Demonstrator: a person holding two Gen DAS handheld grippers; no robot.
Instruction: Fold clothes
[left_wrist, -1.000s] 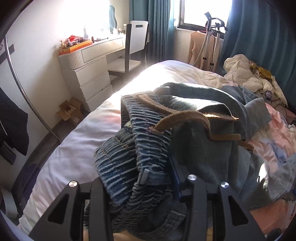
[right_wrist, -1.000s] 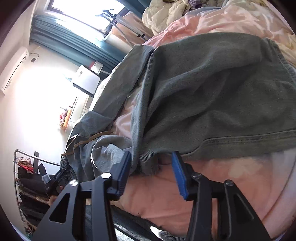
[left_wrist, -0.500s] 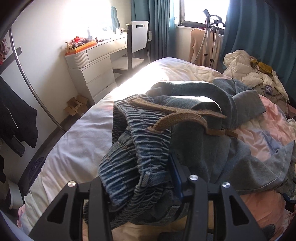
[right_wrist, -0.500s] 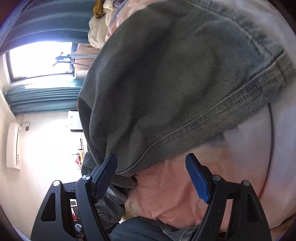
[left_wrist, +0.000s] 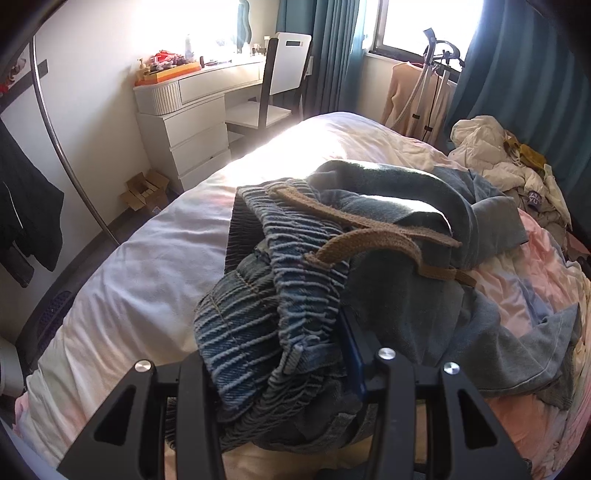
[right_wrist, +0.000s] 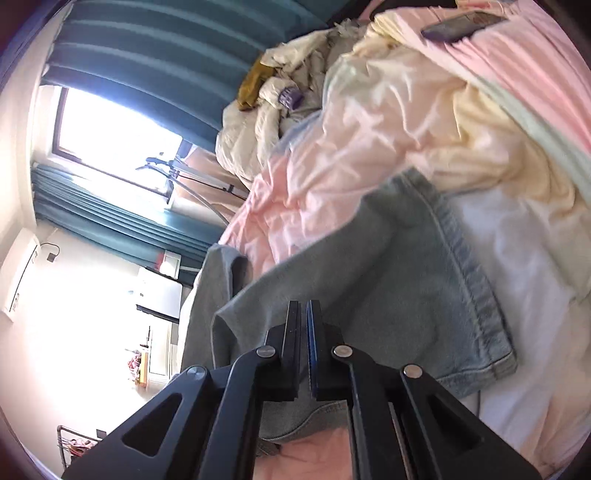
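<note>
The left wrist view is showing the jeans' (left_wrist: 280, 306) gathered elastic waistband and two brown drawstring ends (left_wrist: 373, 236), which the right wrist view is not showing. The right view is instead showing a hemmed leg (right_wrist: 417, 280) of the jeans lying on the bed (right_wrist: 517, 258), with a pink quilt (right_wrist: 332, 177) bunched beyond it.

There is one pair of jeans, two claws, one white chair (left_wrist: 284, 74) and one chest of drawers (left_wrist: 184, 136) by the window.

The left claw (left_wrist: 277, 373) is standing partly open and gripping the bunched waistband, which is filling the gap between its fingers; the rest of the jeans is trailing away over the bed toward the right. The right claw (right_wrist: 303, 317) is sitting fully closed, its pads together with no cloth visible between them, hovering over the jeans leg, whose hem is lying just to its right.
</note>
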